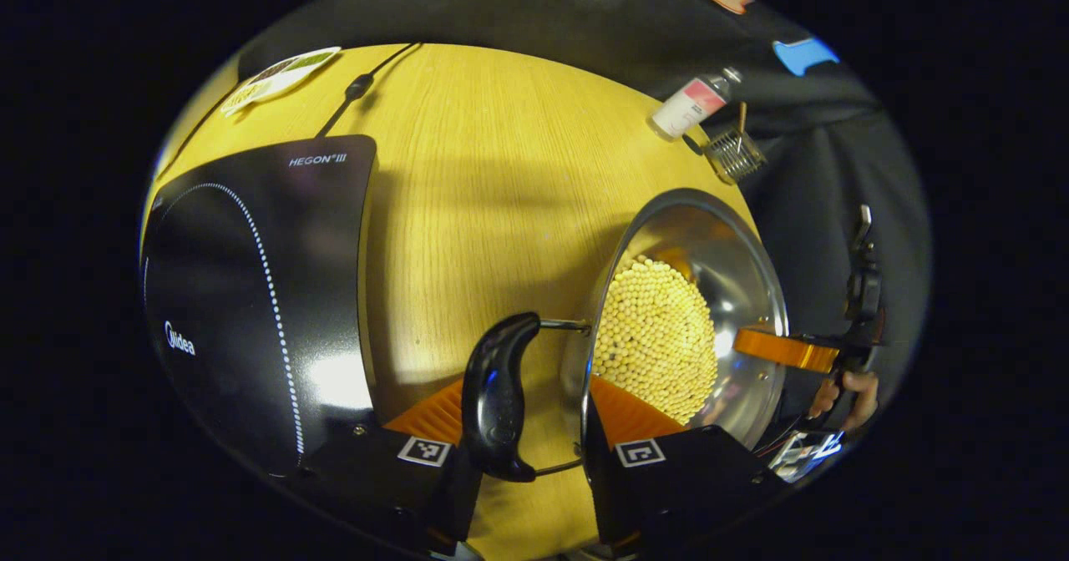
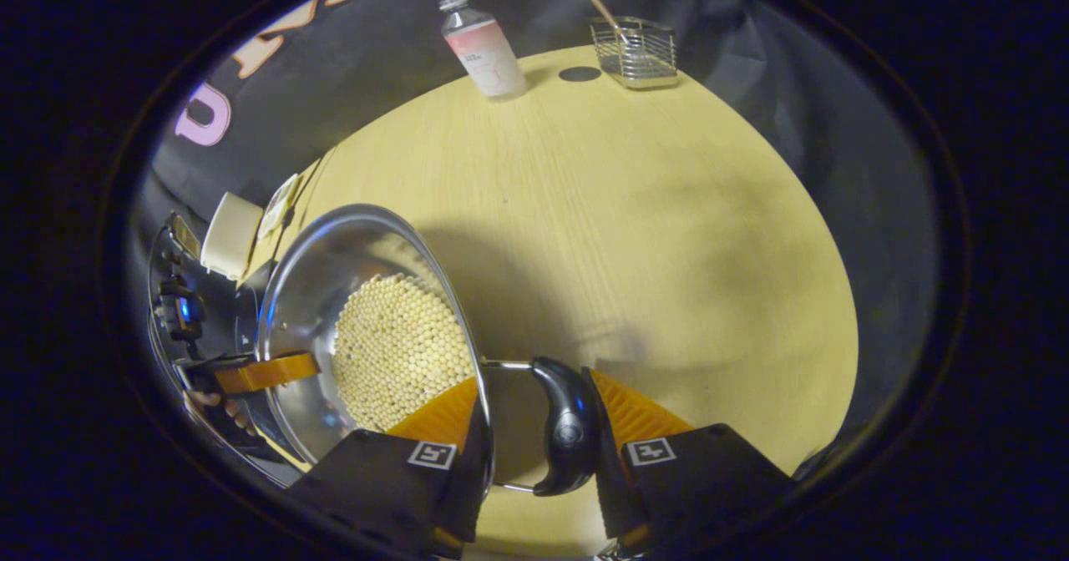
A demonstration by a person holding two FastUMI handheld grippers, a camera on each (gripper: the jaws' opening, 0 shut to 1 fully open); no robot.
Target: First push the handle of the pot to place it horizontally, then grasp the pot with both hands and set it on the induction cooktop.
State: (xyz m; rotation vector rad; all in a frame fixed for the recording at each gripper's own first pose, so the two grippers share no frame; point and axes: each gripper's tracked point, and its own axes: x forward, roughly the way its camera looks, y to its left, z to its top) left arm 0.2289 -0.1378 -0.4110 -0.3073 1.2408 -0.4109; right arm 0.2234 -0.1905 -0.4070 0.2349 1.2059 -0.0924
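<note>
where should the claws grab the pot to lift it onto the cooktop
By its two black side handles, one claw from each side. The pot has a smooth round steel wall, but each handle stands off the rim on wire loops. The left claw and right claw already straddle them.

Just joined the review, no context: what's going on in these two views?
A person with a gripper in each hand is taking hold of a steel pot of pale beads by its two side handles. The left gripper straddles one black handle and the rim, jaws not closed. The right gripper brackets the opposite handle likewise. The pot looks tilted on the wooden table, beside the induction cooktop, not yet on it.
</note>
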